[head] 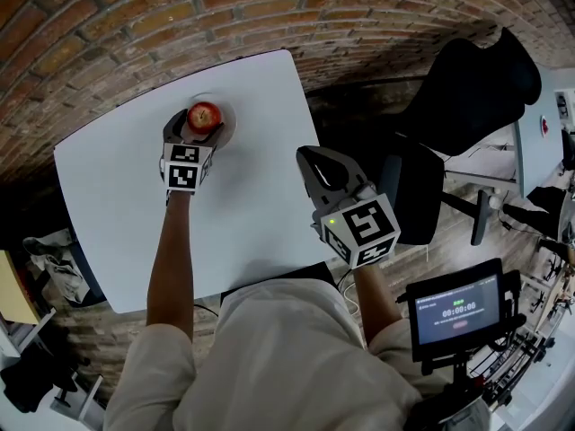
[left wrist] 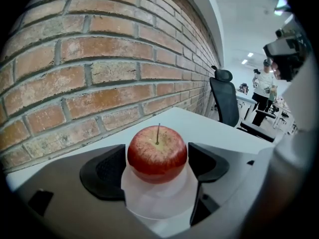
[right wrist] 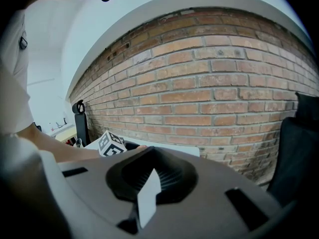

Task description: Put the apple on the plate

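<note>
A red apple [left wrist: 157,153], stem upright, rests on a clear plate [left wrist: 159,200] toward the 11 o'clock part of a white worktop [head: 117,196], close to a brick wall [left wrist: 75,73]. The left gripper [head: 198,131] has its jaws pressed against the apple's two sides. The right gripper [right wrist: 149,176] hangs at the worktop's 3 o'clock edge, well apart from the plate. Its jaws are closed together on nothing.

— The apple [left wrist: 157,153]?
— Red, yellow-flecked, upright with its stem up, resting on the plate [left wrist: 159,203].
— And the plate?
— Small, pale, translucent, round, flat on the white tabletop [head: 117,196], near its far edge.
</note>
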